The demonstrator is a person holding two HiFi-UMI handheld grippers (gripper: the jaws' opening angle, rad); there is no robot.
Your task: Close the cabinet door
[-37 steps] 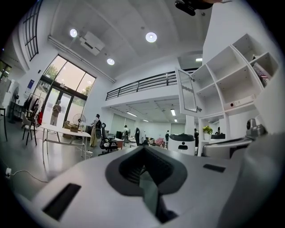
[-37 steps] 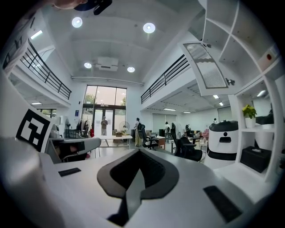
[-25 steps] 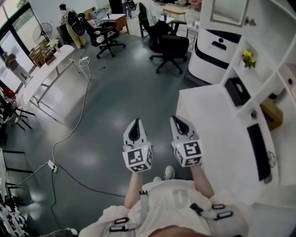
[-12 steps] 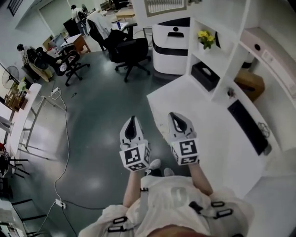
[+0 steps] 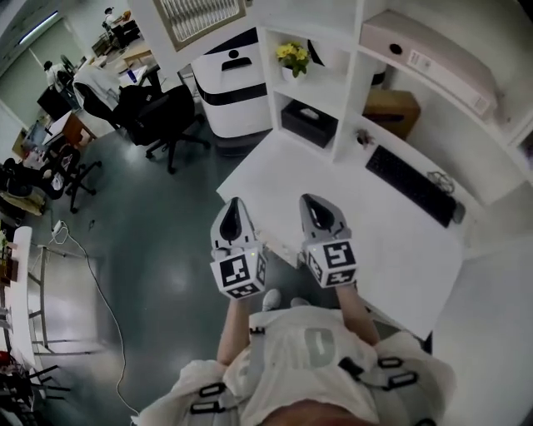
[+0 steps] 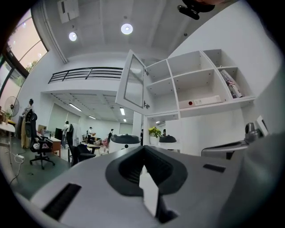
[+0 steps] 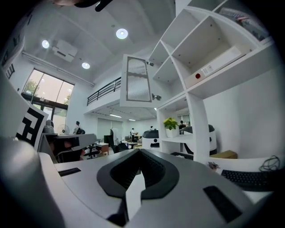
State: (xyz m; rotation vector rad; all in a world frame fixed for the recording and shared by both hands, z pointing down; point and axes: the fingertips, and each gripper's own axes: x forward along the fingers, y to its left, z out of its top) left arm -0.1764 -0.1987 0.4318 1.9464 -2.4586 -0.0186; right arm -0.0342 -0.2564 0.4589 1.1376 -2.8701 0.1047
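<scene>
The cabinet door point(image 5: 200, 18), a white frame with ribbed glass, stands swung open above the shelf unit point(image 5: 350, 75). It shows high up in the left gripper view point(image 6: 133, 84) and in the right gripper view point(image 7: 139, 80), well ahead of both grippers. My left gripper point(image 5: 232, 208) and right gripper point(image 5: 310, 202) are held side by side at chest height, pointing level at the near left corner of the white desk point(image 5: 333, 208). Both are shut with nothing between the jaws point(image 6: 143, 153) point(image 7: 139, 156).
On the desk lies a black keyboard point(image 5: 412, 185). The shelves hold yellow flowers point(image 5: 293, 55), a black box point(image 5: 310, 123) and a cardboard box point(image 5: 391, 106). A white-and-black machine point(image 5: 233, 83) stands left of the shelves. Office chairs point(image 5: 158, 116) and a table point(image 5: 50, 299) stand on the grey floor.
The person has turned: desk, shelves and open door have swung from the right edge into the middle of the head view. Both grippers stay side by side, shut.
</scene>
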